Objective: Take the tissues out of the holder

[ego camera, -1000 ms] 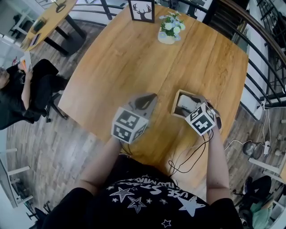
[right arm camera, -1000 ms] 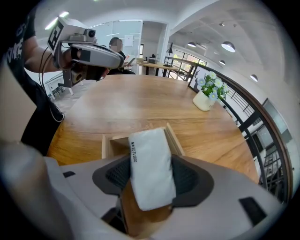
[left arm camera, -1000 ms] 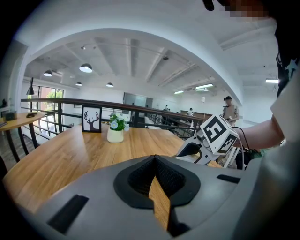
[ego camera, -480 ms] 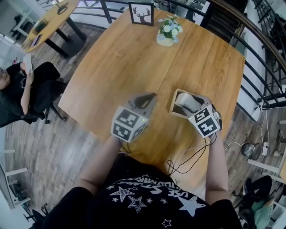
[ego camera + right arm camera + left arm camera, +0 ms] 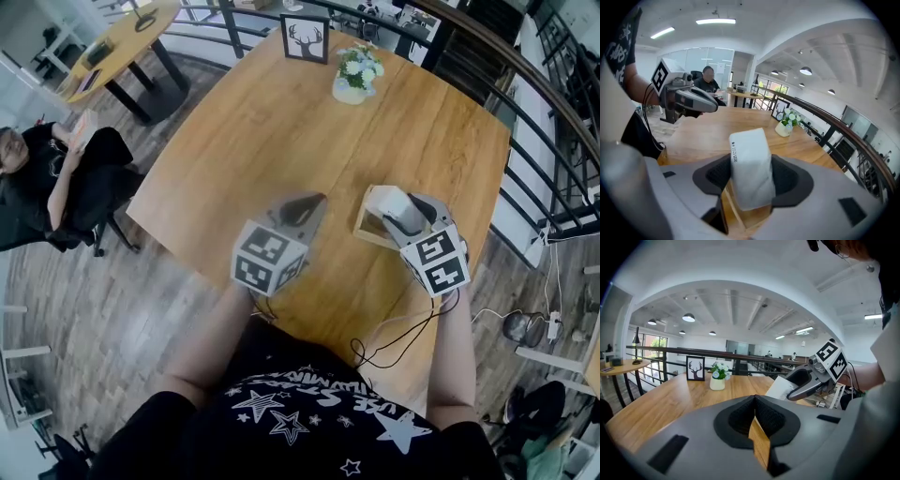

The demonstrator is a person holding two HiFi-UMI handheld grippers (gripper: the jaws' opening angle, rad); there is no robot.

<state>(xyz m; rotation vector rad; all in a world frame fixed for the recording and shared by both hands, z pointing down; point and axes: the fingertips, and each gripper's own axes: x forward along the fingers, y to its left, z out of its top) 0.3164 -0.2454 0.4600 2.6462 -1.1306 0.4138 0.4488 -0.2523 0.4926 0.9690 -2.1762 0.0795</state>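
Between right gripper [image 5: 750,180] jaws, tissue pack [image 5: 749,154] clamped, over holder [image 5: 363,214]

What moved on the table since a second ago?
The right gripper, shut on the tissue pack, rose and lifted it up from the holder. The left gripper stayed shut and empty nearby; the holder, flower vase and picture frame kept their places.

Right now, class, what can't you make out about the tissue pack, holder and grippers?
- Inside of the holder: head view, tissue pack and right gripper cover it.
- Pack's print: right gripper view, too small to read.
- Holder's outline: right gripper view, pack and fingers hide most.
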